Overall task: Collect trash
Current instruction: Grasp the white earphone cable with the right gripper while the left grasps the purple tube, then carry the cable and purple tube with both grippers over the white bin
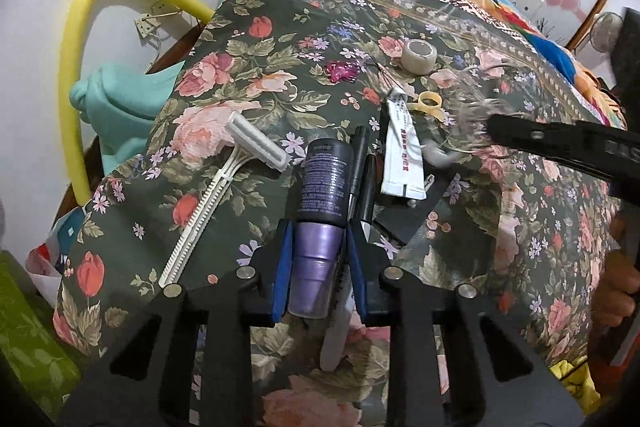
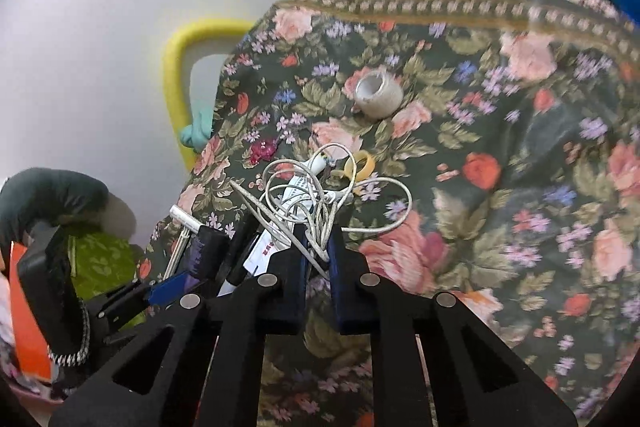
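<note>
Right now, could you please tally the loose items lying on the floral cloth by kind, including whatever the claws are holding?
Razor: 1
Purple-capped bottle: 1
Black pens: 2
White tube: 1
Tape roll: 1
Tangled white cable: 1
Yellow ring: 1
Pink wrapper: 1
Total: 9

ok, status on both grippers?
Left gripper shut on purple bottle. Right gripper shut on white cable. Razor, tube, tape roll remain.
</note>
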### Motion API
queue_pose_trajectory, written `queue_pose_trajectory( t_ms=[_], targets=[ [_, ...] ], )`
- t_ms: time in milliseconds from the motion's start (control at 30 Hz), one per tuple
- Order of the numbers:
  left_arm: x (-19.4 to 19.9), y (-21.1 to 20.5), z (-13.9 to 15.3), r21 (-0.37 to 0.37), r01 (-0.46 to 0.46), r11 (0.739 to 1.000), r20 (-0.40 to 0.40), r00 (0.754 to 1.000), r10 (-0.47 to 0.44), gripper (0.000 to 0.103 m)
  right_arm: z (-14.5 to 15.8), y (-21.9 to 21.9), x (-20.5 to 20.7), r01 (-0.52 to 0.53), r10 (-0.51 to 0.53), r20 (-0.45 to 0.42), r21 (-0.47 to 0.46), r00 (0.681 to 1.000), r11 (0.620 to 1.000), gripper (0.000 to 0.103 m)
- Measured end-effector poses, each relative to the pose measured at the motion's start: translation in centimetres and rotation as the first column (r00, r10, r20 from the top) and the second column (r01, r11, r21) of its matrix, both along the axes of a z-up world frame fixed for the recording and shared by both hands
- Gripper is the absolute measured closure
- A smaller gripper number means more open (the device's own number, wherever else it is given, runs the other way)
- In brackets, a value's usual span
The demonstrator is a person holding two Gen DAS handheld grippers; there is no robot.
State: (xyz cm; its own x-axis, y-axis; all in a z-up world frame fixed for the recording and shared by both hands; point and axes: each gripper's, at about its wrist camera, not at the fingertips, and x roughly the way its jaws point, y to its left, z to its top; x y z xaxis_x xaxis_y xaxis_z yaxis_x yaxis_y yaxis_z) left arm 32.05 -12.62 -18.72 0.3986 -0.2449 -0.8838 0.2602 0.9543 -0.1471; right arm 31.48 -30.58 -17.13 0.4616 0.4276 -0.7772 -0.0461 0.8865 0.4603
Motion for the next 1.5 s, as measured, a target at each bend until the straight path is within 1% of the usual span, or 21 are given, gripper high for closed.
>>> queue_pose_trajectory(
  t_ms=[233,467,667,767,900,1067,1133,1233,1500],
  targets=[
    [1.2,-0.7,-0.1,0.013,-0.044,0.999,-0.017,0.999,0.045,0.076,2.3,-0.5,-2.0,0.003,0.003,0.067,-0.096,0.998,0.995,0.094],
    [2.5,-1.5,-0.2,0.027,-0.064,0.998,-0.026,0.998,0.065,0.07,3.0,-0.8,-2.9,-0.007,0.016,0.076,-0.117,0.997,0.993,0.094],
    [3.3,-2.5,-0.2,0.062,-0.053,0.997,-0.016,0.998,0.054,0.069,3.3,-0.8,-3.3,-0.007,0.015,0.073,-0.11,0.997,0.994,0.094],
    [3.0,-2.6,0.0,0.074,-0.054,0.996,-0.005,0.999,0.054,0.072,3.5,-0.7,-3.4,-0.013,0.021,0.073,-0.113,0.997,0.993,0.094],
    [1.5,-2.3,1.4,0.05,-0.057,0.997,0.024,0.998,0.056,0.074,4.3,-0.4,-4.0,-0.022,0.033,0.087,-0.121,0.996,0.992,0.094],
    [-0.9,-1.6,4.0,0.024,-0.073,0.997,0.066,0.995,0.071,0.075,5.7,0.1,-4.8,-0.03,0.043,0.11,-0.12,0.993,0.992,0.094],
    [-2.0,-0.9,5.2,0.009,-0.085,0.996,0.086,0.993,0.083,0.078,6.6,0.6,-5.4,-0.036,0.052,0.128,-0.122,0.99,0.992,0.094],
    [-3.8,0.2,6.9,-0.011,-0.104,0.995,0.115,0.988,0.105,0.078,7.8,1.4,-6.3,-0.049,0.068,0.151,-0.124,0.986,0.991,0.094],
    [-9.1,4.1,11.1,-0.033,-0.158,0.987,0.193,0.968,0.162,0.078,10.7,4.9,-9.3,-0.106,0.131,0.211,-0.127,0.969,0.986,0.094]
  ],
)
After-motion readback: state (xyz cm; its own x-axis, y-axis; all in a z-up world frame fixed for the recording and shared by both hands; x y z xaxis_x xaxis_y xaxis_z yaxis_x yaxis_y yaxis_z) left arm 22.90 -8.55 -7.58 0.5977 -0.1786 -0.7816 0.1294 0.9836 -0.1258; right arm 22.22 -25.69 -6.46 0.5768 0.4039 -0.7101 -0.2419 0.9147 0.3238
